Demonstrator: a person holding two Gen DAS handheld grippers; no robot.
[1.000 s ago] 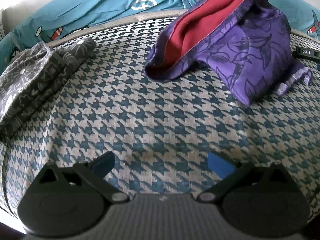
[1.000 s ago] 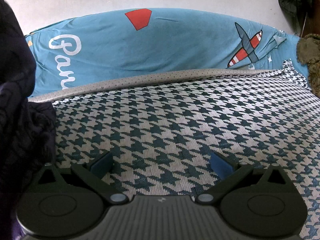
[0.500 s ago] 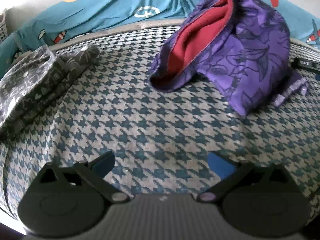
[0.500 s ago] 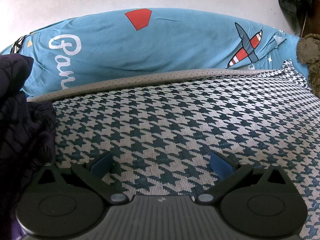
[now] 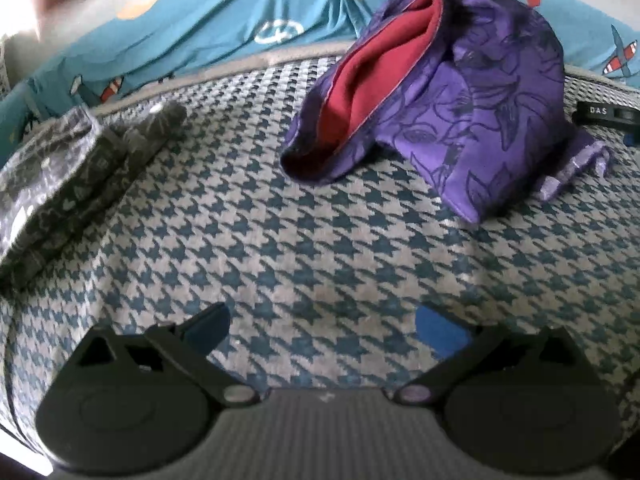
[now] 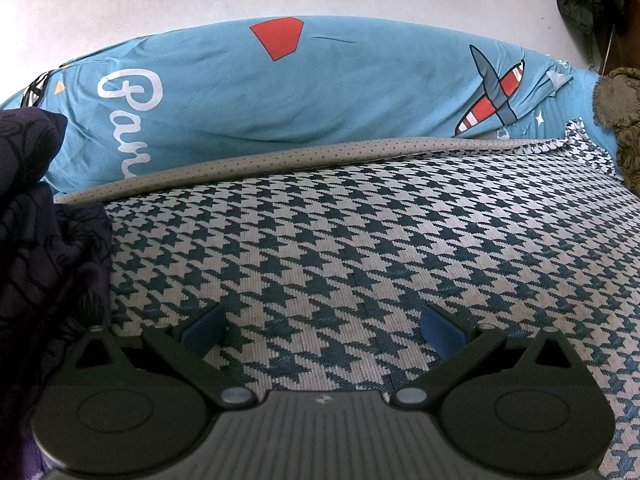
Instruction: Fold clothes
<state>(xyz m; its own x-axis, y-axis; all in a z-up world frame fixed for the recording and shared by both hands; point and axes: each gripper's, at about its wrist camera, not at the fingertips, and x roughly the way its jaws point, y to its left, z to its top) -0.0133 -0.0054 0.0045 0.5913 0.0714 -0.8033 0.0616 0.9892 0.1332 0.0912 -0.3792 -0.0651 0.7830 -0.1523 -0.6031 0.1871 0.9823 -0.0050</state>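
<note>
Left wrist view. Far left: grey patterned folded garment (image 5: 68,176) lying flat on the blue-and-white houndstooth cover (image 5: 320,248). Centre right: purple leaf-print garment with red lining (image 5: 460,112), heaped in a crumpled mound, lining exposed on its left side. Behind both, a teal bedsheet printed with aeroplanes (image 5: 200,40). Far right edge: small black object lettered "DAS" (image 5: 606,112). Left gripper (image 5: 322,326) low over bare cover, blue pads spread wide, nothing between them.

Right wrist view. Purple garment fills the left edge (image 6: 40,240), just beside the right gripper (image 6: 322,326), whose pads also stand wide apart and empty above the houndstooth.
</note>
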